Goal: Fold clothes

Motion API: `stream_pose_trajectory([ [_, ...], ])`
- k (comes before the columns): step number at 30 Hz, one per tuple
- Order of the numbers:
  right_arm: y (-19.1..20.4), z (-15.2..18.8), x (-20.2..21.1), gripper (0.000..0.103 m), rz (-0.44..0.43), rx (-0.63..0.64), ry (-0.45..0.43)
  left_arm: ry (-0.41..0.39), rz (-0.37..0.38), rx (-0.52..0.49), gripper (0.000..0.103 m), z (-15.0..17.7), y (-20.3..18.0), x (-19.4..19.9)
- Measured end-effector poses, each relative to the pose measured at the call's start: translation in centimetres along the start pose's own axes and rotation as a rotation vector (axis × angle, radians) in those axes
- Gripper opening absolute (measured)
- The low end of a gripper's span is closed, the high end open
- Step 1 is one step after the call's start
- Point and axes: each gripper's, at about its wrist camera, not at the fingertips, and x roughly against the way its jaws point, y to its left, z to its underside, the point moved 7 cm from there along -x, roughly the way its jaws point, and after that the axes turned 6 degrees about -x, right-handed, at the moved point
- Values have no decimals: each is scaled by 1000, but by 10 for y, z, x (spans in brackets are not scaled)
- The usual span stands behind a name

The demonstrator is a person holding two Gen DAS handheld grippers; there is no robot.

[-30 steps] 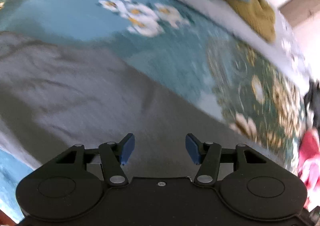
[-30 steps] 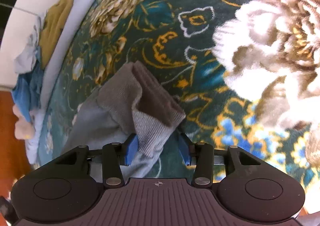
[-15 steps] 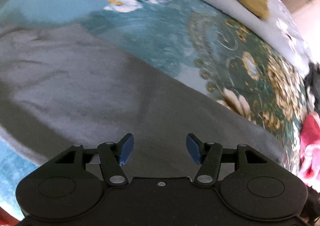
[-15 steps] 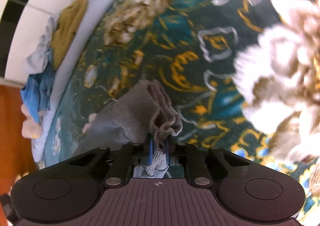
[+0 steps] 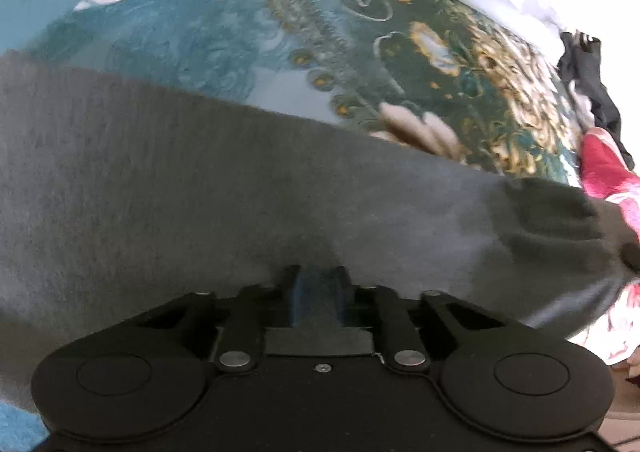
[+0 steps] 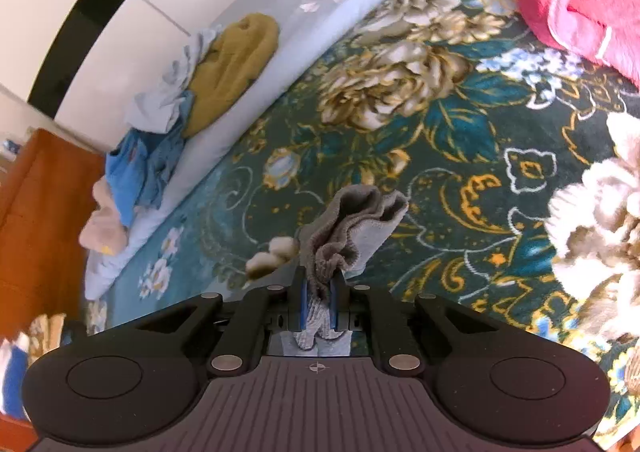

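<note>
Teal flowered blanket covers the bed. On it lies a grey sweater. The left gripper pinches the sweater's near edge. The right gripper squeezes its bunched cuff. Pink cloth sits nearby. No words can be read.

left gripper jaws pinched together; right gripper jaws likewise clamped, both pointing forward.

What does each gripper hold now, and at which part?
Both hold the grey garment. The right gripper is shut on its ribbed cuff, bunched between the fingers. The left gripper pinches the near edge of its flat body.
</note>
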Motion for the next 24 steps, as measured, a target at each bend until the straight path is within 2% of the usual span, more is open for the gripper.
stream_pose_trajectory([
  [3,16,2,4,8,-1,37,-7,-17,48,5,8,-5,2,15],
  [6,44,7,6,8,-27,94,-12,-102,83,39,14,-13,17,49],
  [11,106,32,-8,8,-123,184,15,-200,57,149,28,-12,72,97],
  [18,173,103,-77,8,-201,250,151,-269,-21,348,32,22,152,146],
  [24,206,176,-133,8,-168,340,281,-276,-42,416,34,53,190,169],
])
